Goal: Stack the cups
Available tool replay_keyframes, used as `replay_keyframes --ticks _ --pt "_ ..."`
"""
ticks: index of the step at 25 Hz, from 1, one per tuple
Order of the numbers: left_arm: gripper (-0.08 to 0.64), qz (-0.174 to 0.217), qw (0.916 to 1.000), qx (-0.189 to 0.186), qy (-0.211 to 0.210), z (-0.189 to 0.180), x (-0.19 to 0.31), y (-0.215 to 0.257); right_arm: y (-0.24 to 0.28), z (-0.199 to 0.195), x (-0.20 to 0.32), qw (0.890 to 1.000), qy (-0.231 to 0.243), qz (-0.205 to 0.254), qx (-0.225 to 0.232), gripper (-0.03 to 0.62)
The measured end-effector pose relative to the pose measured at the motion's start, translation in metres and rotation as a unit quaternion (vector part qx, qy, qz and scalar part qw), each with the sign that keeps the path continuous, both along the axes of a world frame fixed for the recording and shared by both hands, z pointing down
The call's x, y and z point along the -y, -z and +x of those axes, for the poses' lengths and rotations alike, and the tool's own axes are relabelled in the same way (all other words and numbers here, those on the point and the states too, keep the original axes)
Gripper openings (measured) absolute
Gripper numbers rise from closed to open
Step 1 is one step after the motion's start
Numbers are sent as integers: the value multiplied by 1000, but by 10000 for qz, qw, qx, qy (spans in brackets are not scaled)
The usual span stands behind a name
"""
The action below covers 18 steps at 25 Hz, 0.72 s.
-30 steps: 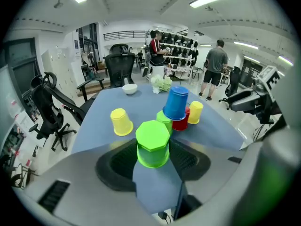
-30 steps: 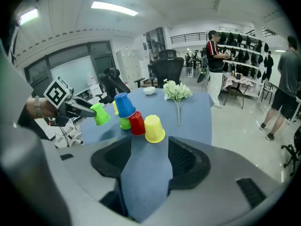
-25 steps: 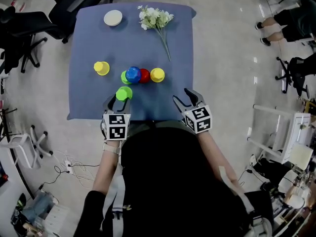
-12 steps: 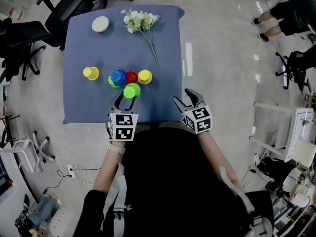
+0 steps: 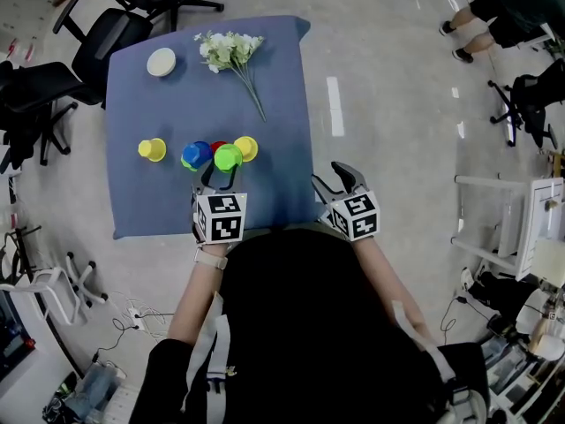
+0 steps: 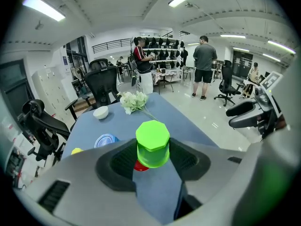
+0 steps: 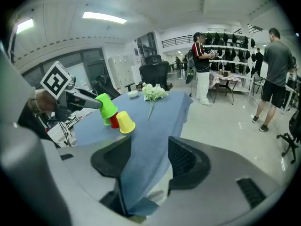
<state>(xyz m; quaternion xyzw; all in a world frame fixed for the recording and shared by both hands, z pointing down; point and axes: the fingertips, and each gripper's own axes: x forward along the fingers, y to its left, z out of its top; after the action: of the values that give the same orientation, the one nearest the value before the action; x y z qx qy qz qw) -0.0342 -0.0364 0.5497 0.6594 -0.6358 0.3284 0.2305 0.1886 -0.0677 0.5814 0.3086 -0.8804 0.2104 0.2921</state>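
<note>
Green cup point(image 6: 153, 142), upside down and clamped at mid-wall by the fingers of the left gripper point(image 5: 218, 177), hangs just above the red cup point(image 7: 114, 121) at our 11 o'clock; we judge it light, thin and crushable, so a gentle side hold suits, while the right gripper point(image 5: 335, 182) gapes empty.

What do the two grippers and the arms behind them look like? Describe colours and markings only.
The left gripper and right gripper both have grey moulded bodies, black ribbed pads inside the jaws, and a white cube printed with black square markers. The person wears a black top, a pale wristband on the left wrist, and grey straps down the left side.
</note>
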Motion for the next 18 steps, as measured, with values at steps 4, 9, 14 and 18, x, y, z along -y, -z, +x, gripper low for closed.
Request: replay_keyframes --ticks 4,9,14,18 --pt "218 -104 9999 52 84 2 10 -5 0 5 6 10000 -29 -16 15 256" --pt "218 -234 9994 75 239 -1 18 -14 -4 9 13 10000 -49 -56 13 256" --pt "219 -253 9992 8 313 -4 21 -19 -6 11 16 9999 -46 -90 -1 256" --pt "219 -206 9991 20 360 -7 24 -19 -6 10 17 10000 -28 -83 -15 256"
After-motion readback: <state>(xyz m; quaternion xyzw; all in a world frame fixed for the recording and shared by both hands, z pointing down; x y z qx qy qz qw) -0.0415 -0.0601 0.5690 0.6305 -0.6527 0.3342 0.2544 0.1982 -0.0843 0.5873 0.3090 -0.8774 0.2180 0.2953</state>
